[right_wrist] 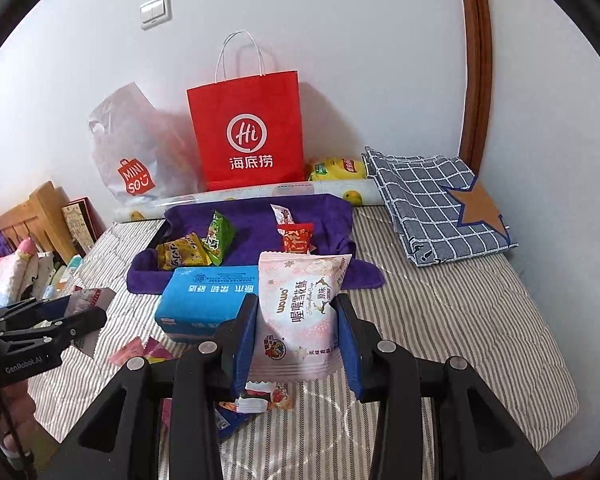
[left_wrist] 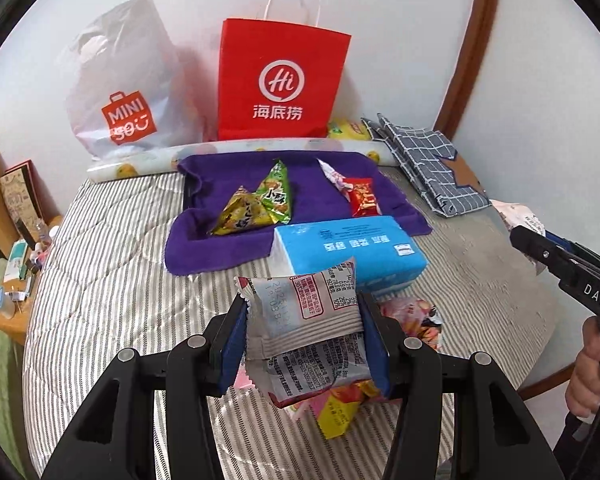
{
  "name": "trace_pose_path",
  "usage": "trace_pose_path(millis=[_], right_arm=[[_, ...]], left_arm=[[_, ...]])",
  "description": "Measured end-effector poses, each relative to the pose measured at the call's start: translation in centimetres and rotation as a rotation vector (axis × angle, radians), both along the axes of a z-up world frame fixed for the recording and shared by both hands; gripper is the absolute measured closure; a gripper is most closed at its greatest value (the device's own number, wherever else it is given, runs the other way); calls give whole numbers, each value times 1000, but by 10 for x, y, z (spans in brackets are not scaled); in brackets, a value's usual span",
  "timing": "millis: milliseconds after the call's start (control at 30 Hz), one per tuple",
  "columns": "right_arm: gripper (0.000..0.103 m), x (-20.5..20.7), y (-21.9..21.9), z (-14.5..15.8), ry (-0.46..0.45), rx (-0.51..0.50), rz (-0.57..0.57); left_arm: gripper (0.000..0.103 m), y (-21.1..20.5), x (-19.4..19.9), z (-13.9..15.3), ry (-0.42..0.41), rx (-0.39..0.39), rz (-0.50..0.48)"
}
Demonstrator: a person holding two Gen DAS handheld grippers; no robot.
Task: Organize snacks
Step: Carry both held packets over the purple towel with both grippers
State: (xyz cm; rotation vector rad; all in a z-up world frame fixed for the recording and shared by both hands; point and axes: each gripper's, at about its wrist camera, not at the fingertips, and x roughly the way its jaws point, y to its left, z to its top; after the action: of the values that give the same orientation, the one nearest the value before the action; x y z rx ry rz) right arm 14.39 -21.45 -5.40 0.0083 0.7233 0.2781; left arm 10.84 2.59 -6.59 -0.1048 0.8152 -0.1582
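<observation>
**Two claws lift snack packets above a striped bed**

On the far left, a cluttered wooden bedside stand [left_wrist: 16, 240] sits beside the bed [left_wrist: 112, 280], which wears a grey and white striped quilt. Against the white wall lean a white plastic shopping bag [left_wrist: 128, 92] and, to its right, a red paper bag [left_wrist: 280, 80] with string handles. In front of them a purple towel [left_wrist: 236, 248] lines a shallow tray holding four small sweets and snack pouches. A blue tissue pack [left_wrist: 364, 248] lies just in front of the towel.

The left claw [left_wrist: 304, 332] is clamped on a grey-backed snack packet [left_wrist: 304, 312], held off the quilt above a small heap of loose wrappers [left_wrist: 336, 408]. Further right, the right claw [right_wrist: 298, 340] is clamped on a pink snack packet [right_wrist: 300, 312], gripped across its lower half.

Both packets look light, puffy and crinkly, with slick film that could slide; the contents are probably brittle, so a gentle squeeze across the middle seems safest.

At the far right lies a folded blue checked cloth [right_wrist: 432, 208], beside a curved wooden frame [right_wrist: 476, 60] on the wall.
</observation>
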Motion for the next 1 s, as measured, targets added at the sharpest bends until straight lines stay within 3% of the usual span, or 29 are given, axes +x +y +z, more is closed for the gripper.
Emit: trace_pose_path(millis=[1000], right_arm=[[67,-4,0,9,19,60,-11]], left_arm=[[51,-3,-4,16,-28,-32,-20]])
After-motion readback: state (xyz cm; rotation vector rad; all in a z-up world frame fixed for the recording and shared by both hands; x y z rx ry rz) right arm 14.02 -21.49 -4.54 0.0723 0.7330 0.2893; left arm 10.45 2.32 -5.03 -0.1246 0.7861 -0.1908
